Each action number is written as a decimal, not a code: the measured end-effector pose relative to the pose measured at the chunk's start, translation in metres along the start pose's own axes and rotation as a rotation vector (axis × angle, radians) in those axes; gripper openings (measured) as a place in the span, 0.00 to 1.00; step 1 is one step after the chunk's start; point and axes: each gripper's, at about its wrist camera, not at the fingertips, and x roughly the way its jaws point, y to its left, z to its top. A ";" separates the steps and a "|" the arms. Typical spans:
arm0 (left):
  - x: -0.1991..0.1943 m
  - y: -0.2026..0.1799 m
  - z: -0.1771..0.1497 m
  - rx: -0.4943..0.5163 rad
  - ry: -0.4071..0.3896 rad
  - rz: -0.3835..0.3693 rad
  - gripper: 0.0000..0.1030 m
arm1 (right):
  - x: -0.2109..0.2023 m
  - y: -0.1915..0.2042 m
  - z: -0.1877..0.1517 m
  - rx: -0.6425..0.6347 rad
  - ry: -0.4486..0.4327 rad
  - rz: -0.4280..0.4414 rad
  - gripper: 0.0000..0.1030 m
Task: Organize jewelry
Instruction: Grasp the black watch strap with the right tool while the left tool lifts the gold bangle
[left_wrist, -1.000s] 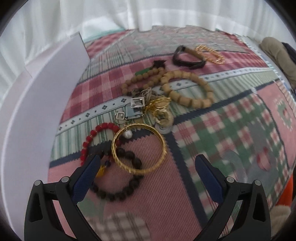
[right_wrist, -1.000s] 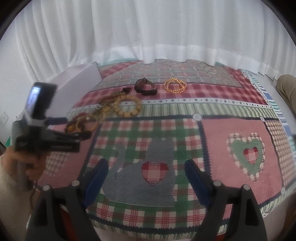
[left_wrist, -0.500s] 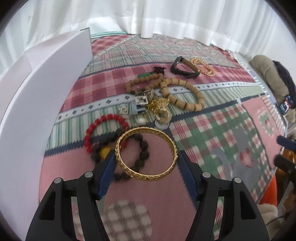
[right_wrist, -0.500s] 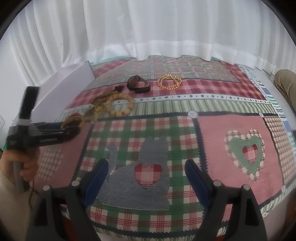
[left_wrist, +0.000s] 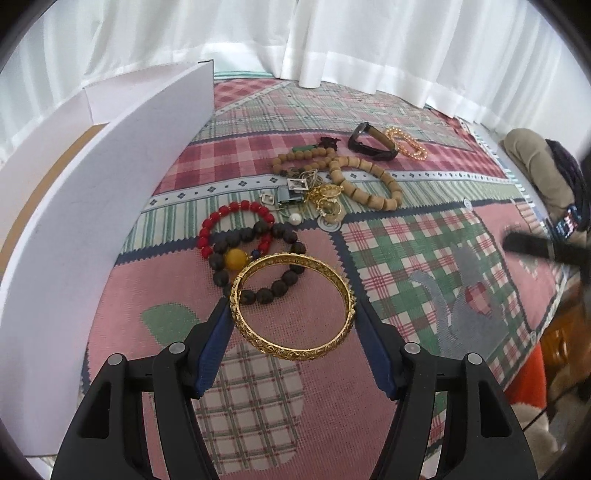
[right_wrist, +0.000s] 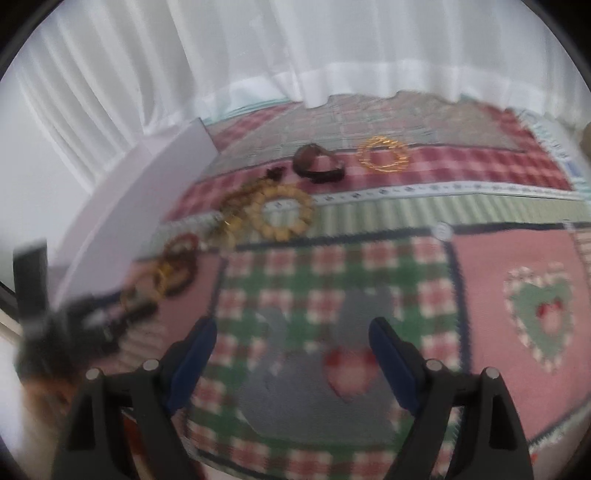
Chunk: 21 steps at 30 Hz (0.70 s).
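Between the blue pads of my left claw sat the gold bangle, pinched across its width, one pad on each outer side. The ring lay nearly flat, its opening facing up and its far edge reaching away from me over the dark bead bracelet. It looked lifted clear of the patchwork quilt, though I could not be sure from this angle. Beyond it were the red bead bracelet, a tangle of small gold and silver pieces, a wooden bead bracelet, and farther off a dark band beside a gold chain bracelet.

The white box stood just to the left of the claw, its wall running away from me, so I judged the bangle had to travel left and over that wall. The left arm was clearly the nearer one.

My right claw hung wide open, holding nothing, over the grey cat patch, well apart from the pile; that view was blurred.
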 end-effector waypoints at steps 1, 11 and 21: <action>0.000 -0.001 -0.001 0.002 -0.001 0.004 0.66 | 0.009 0.002 0.013 0.014 0.032 0.047 0.84; -0.011 0.008 -0.010 -0.048 -0.006 0.008 0.66 | 0.054 -0.023 0.139 0.136 0.030 0.079 0.50; -0.003 0.016 -0.002 -0.085 -0.003 -0.010 0.66 | 0.119 -0.011 0.183 -0.115 0.192 -0.103 0.50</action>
